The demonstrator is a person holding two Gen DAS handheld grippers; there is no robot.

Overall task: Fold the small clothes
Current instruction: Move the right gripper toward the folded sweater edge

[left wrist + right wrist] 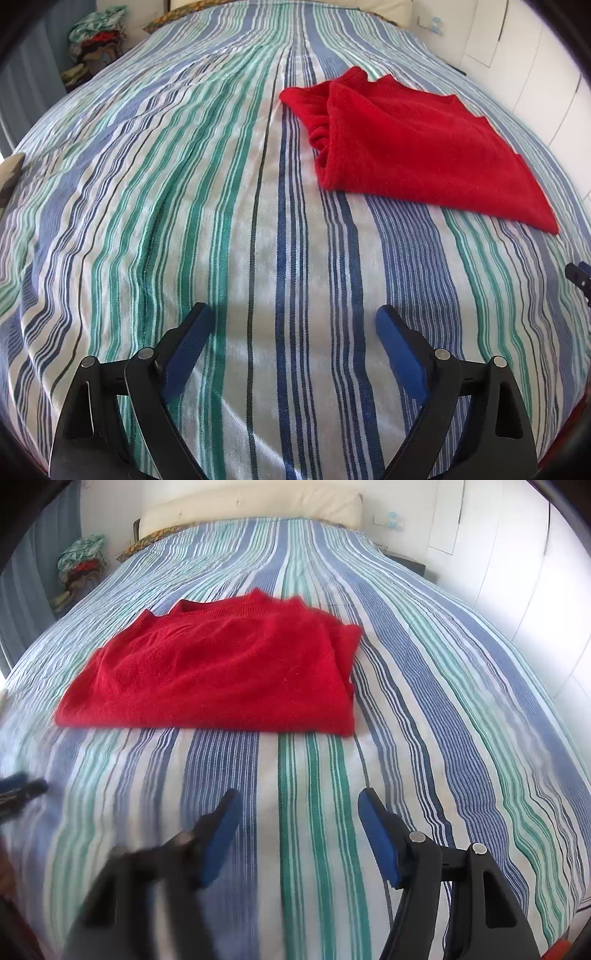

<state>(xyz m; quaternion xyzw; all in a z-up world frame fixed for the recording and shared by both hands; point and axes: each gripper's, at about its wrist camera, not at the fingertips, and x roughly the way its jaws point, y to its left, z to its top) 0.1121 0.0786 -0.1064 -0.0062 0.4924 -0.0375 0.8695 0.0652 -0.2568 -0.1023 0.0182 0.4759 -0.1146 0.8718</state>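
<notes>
On the striped bedspread (424,686) lies a folded red sweater (221,675); left gripper (293,317) and right gripper (299,805) gape, holding nothing.

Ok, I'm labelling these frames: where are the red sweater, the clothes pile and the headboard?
red sweater (221,672): right wrist view, middle of its folded top layer.
clothes pile (96,38): left wrist view, centre of the heap beside the bed.
headboard (255,507): right wrist view, its cream front.

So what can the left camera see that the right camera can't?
Only the left wrist view shows the left hand-held gripper close up, open, and the sweater's bunched open side. Only the right wrist view shows the right hand-held gripper close up, open, and a dark bedside table. Both show the folded red sweater, the striped bedspread and the pile of clothes.
</notes>
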